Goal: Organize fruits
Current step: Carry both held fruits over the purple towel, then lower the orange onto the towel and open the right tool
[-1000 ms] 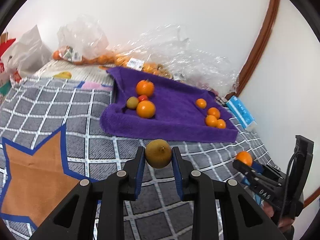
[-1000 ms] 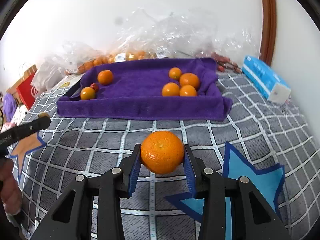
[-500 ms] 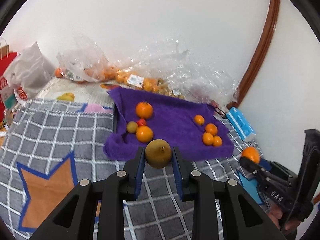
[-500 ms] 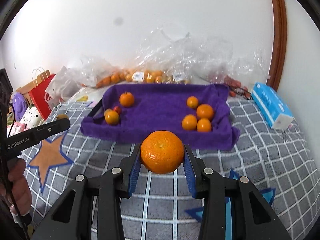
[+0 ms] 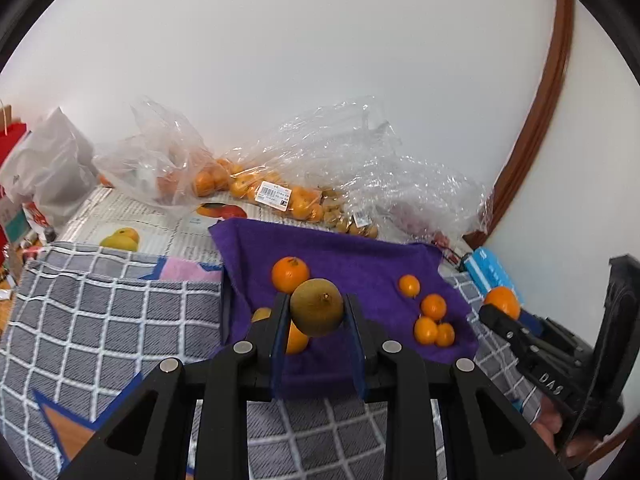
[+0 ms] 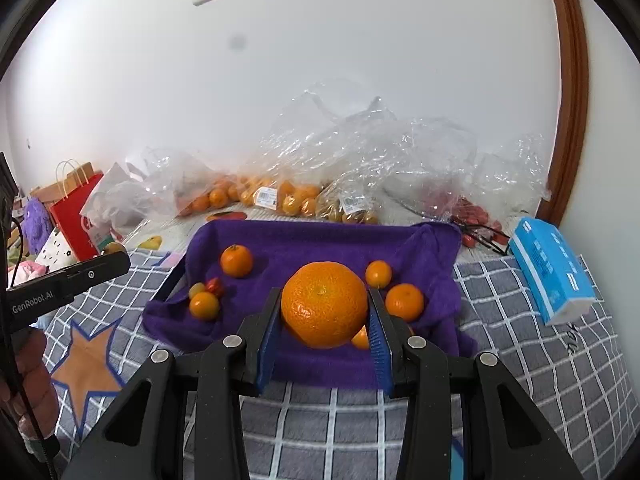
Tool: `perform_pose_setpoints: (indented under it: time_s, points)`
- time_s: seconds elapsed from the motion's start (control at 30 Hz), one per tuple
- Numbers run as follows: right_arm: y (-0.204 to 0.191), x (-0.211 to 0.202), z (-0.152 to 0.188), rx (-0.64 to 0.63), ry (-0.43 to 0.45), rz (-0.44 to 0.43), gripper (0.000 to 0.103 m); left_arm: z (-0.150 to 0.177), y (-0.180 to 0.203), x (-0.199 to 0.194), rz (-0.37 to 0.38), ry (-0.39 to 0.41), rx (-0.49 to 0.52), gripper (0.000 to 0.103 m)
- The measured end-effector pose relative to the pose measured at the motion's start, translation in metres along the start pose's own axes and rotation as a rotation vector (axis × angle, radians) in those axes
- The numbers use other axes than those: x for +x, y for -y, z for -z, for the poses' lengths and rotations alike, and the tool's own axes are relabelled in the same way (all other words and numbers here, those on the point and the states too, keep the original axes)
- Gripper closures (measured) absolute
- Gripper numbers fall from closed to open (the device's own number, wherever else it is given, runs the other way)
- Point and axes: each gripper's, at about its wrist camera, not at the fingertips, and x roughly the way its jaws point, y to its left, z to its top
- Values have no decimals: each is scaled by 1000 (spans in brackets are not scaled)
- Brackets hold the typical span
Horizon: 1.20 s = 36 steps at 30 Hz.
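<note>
Evidently both fruits are mid-carry toward the purple towel (image 6: 320, 240), the landmark for all that follows. It lies on the grey checked blanket (image 6: 520, 380), with clear plastic bags (image 6: 380, 152) of more fruit behind its far edge and one blue tissue pack (image 6: 552, 272) off its right side. The right gripper (image 6: 324, 316) is clamped on a large orange (image 6: 324, 304), held in the air over the towel's near edge; the left gripper (image 5: 316, 316) is closed on a brown-green kiwi (image 5: 317, 307), also above the near edge, toward the left group. On the towel I count two clusters — at its left part two oranges, one small greenish fruit (image 6: 197, 290) and one small red one (image 6: 216, 286); at its right part four small oranges (image 5: 430, 318), one partly hidden in the right wrist view. The step in hand looks like delivery by kind. The next move calls for lowering each fruit beside its like — the kiwi presumably by the greenish fruit, the orange among the oranges — and opening only once it rests on the cloth, since round fruit may roll off the towel's soft raised edge.
</note>
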Motion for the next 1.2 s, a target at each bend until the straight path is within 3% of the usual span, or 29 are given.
perform_pose_setpoints:
  time_s: [0.37,0.57,0.77,1.1,1.2]
  points:
    - [18,59,-17,-6,-20,21,63,-23,-11,47,-26,12,-56,78]
    - [19,97,-5,-6,-78,12,63,-18,-20,63,-28,15,-62,78]
    - [23,114,6,12,-109,4,63,-7,-28,69,18,-20,-92,78]
    - [26,129,15,34,-143,-24,63,5,-13,83,38,-65,-29,78]
    - [28,124,13,35,-114,-11,62,7,-8,86,54,-75,-17,78]
